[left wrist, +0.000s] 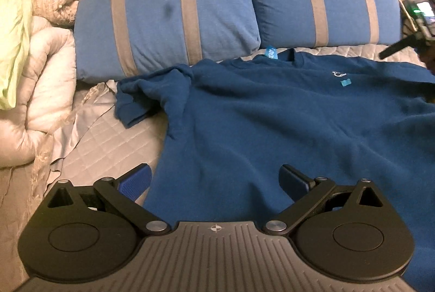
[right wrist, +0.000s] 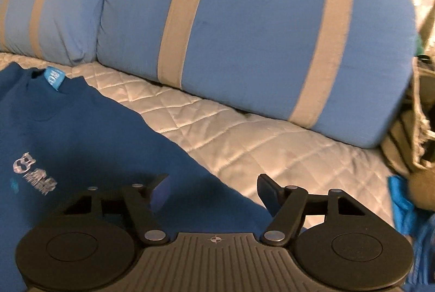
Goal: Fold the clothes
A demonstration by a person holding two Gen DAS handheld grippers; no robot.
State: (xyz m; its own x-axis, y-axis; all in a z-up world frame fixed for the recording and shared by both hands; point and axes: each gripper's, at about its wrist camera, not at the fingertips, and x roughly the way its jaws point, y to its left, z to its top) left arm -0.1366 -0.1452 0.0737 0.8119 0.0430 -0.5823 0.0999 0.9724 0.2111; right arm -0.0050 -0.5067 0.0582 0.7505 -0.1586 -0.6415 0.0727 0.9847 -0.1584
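Dark blue fleece, one sweatshirt (left wrist: 272, 115), is lying spread face-up on the grey quilted bedcover (left wrist: 108, 156), its collar pointing toward two blue pillows (left wrist: 168, 20) with grey stripes. One light-blue neck label (right wrist: 53, 77) is showing at the collar. The left gripper (left wrist: 214, 177) is hovering over the hem with its jaws apart and empty. The right gripper (right wrist: 213, 191) is hanging over the shoulder edge, jaws likewise spread, gripping nothing.
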